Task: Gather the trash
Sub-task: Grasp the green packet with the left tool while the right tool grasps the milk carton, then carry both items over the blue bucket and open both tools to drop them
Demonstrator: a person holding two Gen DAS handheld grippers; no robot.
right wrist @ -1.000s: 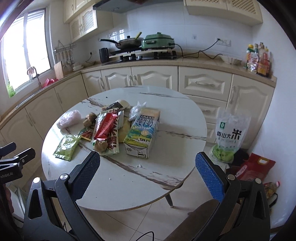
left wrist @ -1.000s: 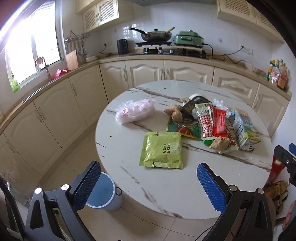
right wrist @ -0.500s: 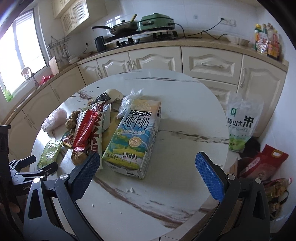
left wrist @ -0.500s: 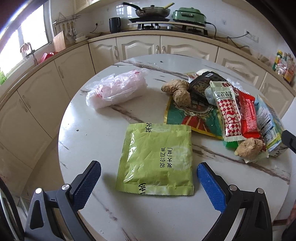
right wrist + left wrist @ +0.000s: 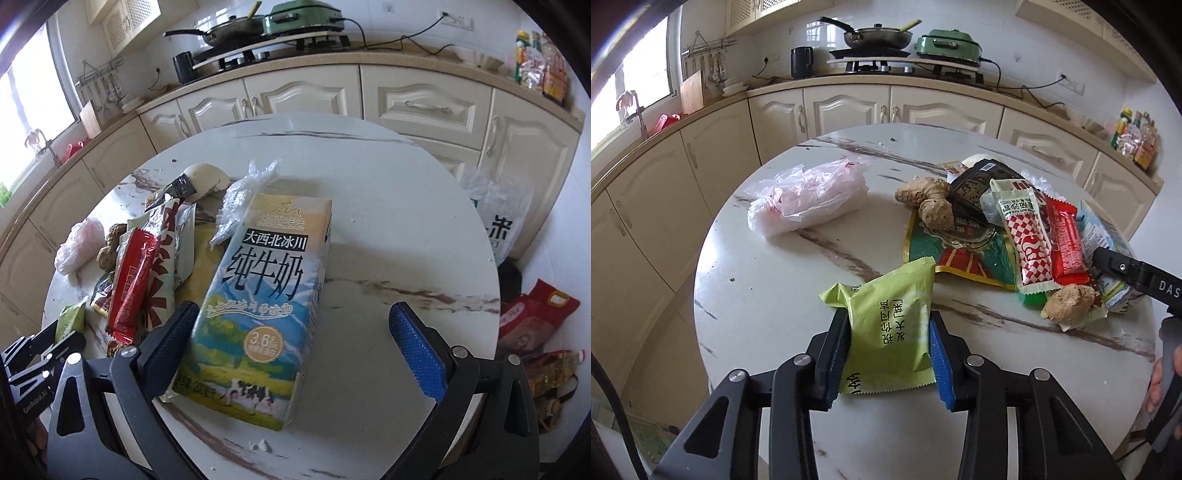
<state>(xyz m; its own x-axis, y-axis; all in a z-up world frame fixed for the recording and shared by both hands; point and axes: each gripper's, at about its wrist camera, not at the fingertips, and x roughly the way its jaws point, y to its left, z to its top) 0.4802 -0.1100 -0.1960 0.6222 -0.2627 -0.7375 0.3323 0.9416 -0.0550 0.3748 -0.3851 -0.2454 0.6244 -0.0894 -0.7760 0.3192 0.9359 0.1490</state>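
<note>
the left gripper (image 5: pixel 889 345) has just been closing and its two blue pads now press on both sides of a green snack packet (image 5: pixel 890 325), so the packet is buckled and its far end lifts off the round marble table (image 5: pixel 768 288). the right gripper (image 5: pixel 293 345) has narrowed only a little and is still wide apart, grasping nothing. a milk carton (image 5: pixel 266 295) lies flat on the table between its fingers; the left finger is just beside the carton's edge, and the right finger stands well apart from it.

the other trash is in a heap in the middle of the table: a red wrapper (image 5: pixel 1065 238), a red-and-white checked wrapper (image 5: pixel 1027 243), a black packet (image 5: pixel 982 184) and two pieces of ginger (image 5: pixel 929 201) on a flat green-and-red bag (image 5: pixel 964 254). another piece of ginger (image 5: pixel 1069 301) lies at the near edge of the heap. a crumpled pink-and-white plastic bag (image 5: pixel 809 199) lies apart, on the left side of the table.
</note>
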